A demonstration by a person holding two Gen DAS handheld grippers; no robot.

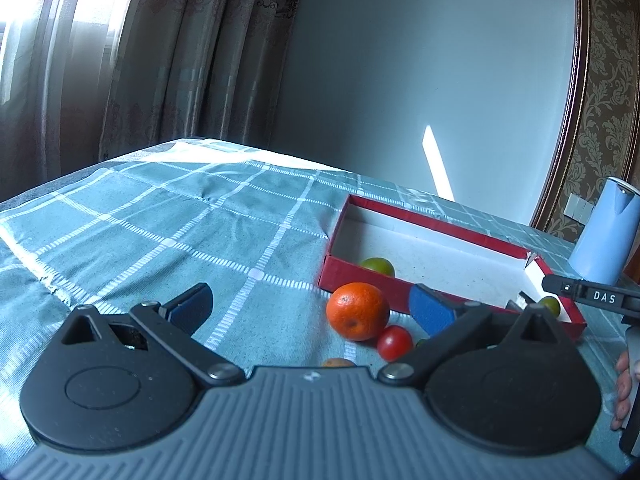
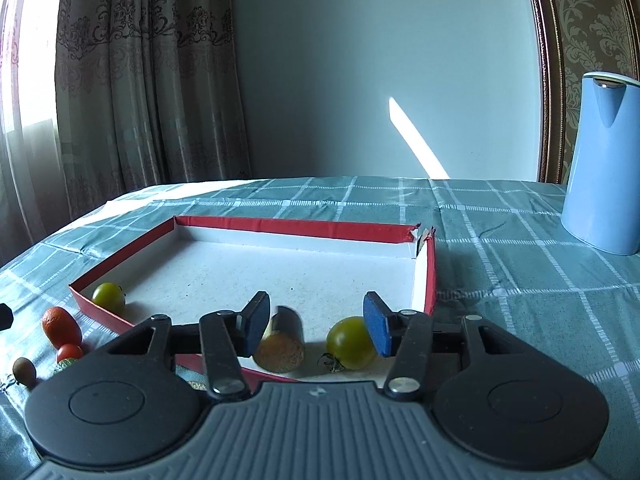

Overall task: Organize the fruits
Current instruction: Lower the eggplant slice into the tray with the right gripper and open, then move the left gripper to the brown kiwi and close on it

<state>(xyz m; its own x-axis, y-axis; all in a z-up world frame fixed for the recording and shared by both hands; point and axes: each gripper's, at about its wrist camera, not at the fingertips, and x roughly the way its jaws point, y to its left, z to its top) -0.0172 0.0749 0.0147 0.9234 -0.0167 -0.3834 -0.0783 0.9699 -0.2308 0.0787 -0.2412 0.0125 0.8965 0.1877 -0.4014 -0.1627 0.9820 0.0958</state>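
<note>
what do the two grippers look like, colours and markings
Both match: the left gripper and right gripper have a ribbed grey body, round black discs, black linkage arms with silver rivets, and blue pads. The right one's side reads "DAS" in the left view.

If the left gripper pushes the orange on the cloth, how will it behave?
The orange is round and lies free on the tablecloth, so it probably rolls. It may bump the red tomato beside it. Its skin looks firm, likely tolerating open left gripper pads.
</note>
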